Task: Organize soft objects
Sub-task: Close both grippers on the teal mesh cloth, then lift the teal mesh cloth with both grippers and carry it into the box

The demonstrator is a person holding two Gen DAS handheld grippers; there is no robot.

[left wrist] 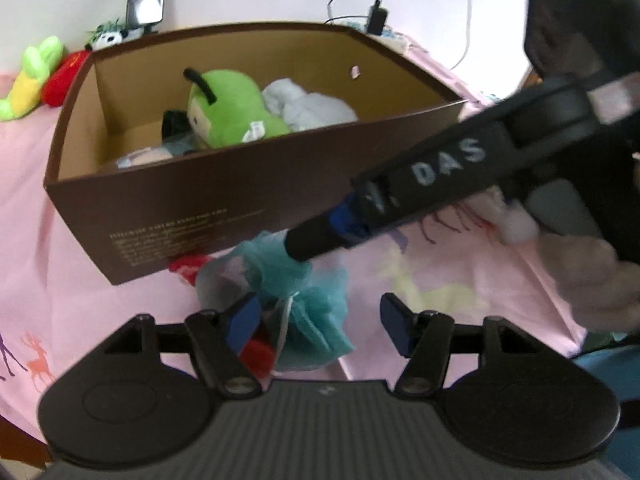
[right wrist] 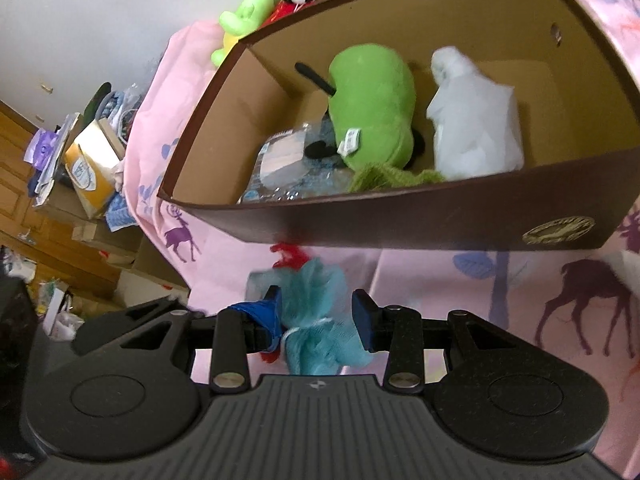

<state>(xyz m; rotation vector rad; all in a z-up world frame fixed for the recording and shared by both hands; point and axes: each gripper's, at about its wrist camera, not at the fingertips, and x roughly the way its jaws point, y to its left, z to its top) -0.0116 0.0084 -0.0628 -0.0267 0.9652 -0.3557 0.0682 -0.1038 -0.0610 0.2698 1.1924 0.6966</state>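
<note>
A teal mesh bath pouf (left wrist: pixel 316 304) with a red tuft (left wrist: pixel 260 354) lies on the pink cloth just in front of the brown cardboard box (left wrist: pixel 200 196). My left gripper (left wrist: pixel 320 324) is open above it, its left finger beside the pouf. My right gripper (left wrist: pixel 298 246) reaches in from the right, its tip sunk in the pouf. In the right wrist view the right gripper (right wrist: pixel 318 316) is shut on the pouf (right wrist: pixel 316 292), which fills the gap. The box (right wrist: pixel 400 220) holds a green plush (right wrist: pixel 372 96), a white cloth (right wrist: pixel 472 120) and plastic-wrapped items.
A green-yellow plush (left wrist: pixel 28 76), a red one (left wrist: pixel 60 80) and a panda toy (left wrist: pixel 108 38) lie behind the box. A person's hand (left wrist: pixel 592 276) holds the right gripper. Cluttered shelves with a yellow carton (right wrist: pixel 90 168) stand off the table's left edge.
</note>
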